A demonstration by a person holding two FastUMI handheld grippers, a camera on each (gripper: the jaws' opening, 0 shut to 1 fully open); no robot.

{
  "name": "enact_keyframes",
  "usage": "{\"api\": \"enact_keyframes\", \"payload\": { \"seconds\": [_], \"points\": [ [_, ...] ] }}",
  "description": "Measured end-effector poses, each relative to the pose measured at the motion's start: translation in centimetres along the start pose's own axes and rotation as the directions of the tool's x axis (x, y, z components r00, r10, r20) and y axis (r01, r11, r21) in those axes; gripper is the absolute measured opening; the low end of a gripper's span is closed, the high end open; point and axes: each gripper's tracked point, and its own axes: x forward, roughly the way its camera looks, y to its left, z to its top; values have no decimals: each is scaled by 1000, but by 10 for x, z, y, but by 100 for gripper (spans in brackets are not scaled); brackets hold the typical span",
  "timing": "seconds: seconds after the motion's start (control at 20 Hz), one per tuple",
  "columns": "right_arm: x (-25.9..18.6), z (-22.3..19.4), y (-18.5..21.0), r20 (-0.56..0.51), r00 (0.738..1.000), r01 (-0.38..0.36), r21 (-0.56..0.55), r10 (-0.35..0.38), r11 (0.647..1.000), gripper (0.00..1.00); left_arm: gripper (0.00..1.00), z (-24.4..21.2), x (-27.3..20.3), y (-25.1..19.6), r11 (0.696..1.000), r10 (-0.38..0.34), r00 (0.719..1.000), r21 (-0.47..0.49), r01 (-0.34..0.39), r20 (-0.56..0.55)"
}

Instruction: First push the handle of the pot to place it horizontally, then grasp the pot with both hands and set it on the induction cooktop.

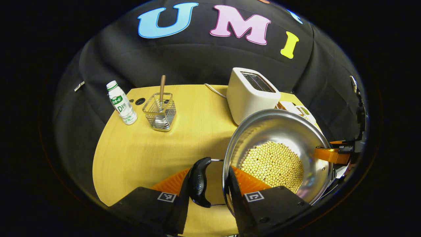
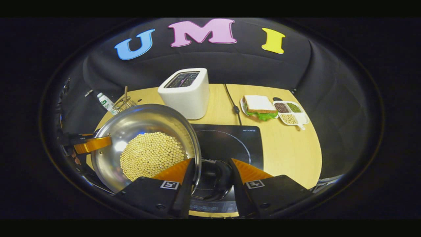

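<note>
Between the two grippers hangs the pot (image 2: 148,144), a steel pan holding pale beans (image 2: 151,158), raised and tipped with its open mouth facing the cameras. Its two side handles lie on a level left-right line. The left gripper (image 1: 209,187) straddles the left handle (image 1: 199,182); the right gripper (image 2: 210,179) straddles the right handle (image 2: 221,180); whether the fingers actually press them I cannot tell. Under the pot's right side, at about 4 o'clock, lies the cooktop (image 2: 230,141). A toaster (image 2: 185,92) stands at 12 o'clock.
</note>
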Motion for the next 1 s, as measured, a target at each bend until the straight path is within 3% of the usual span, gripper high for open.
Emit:
{"api": "enact_keyframes", "payload": {
  "seconds": [0.6,1.0],
  "points": [
    [21,0,-83,-30,1000,4,3,-3,1000,58,60,5,36,-78,1000,0,1000,16,1,-24],
    [34,-7,-108,-38,999,6,6,-6,1000,58,59,-1,56,-99,1000,3,1000,12,-2,-26]
  ]
}}
